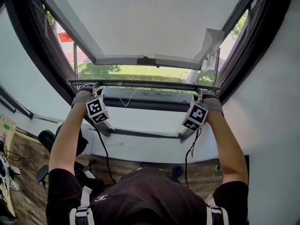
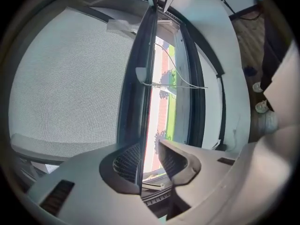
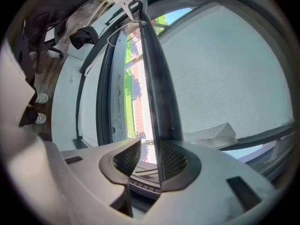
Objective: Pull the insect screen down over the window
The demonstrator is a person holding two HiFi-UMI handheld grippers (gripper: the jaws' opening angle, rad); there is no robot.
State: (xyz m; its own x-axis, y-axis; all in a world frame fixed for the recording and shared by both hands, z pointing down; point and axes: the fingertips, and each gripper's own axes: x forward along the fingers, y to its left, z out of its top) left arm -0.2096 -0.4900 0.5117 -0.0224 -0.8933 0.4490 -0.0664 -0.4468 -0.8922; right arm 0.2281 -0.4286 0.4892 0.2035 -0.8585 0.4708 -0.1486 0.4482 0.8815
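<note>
The insect screen [image 1: 150, 18] is a pale mesh that fills the upper window. Its dark bottom bar [image 1: 145, 85] runs level across the opening, above the sill. My left gripper [image 1: 91, 89] sits at the bar's left end and my right gripper [image 1: 205, 93] at its right end. In the left gripper view the bar [image 2: 140, 78] passes between the jaws of the left gripper [image 2: 149, 161], lying against the screen-side pad; daylight shows between it and the other pad. The right gripper view shows the same: the bar [image 3: 157, 93] rests on one pad of the right gripper [image 3: 150, 156].
Behind the mesh an open sash [image 1: 140, 60] tilts outward, with lawn and a red building beyond. A pale scrap [image 1: 211, 41] hangs at the screen's right edge. A thin cord [image 1: 124, 100] dangles under the bar. The white sill [image 1: 140, 121], a dark chair [image 1: 47, 139] and wooden floor lie below.
</note>
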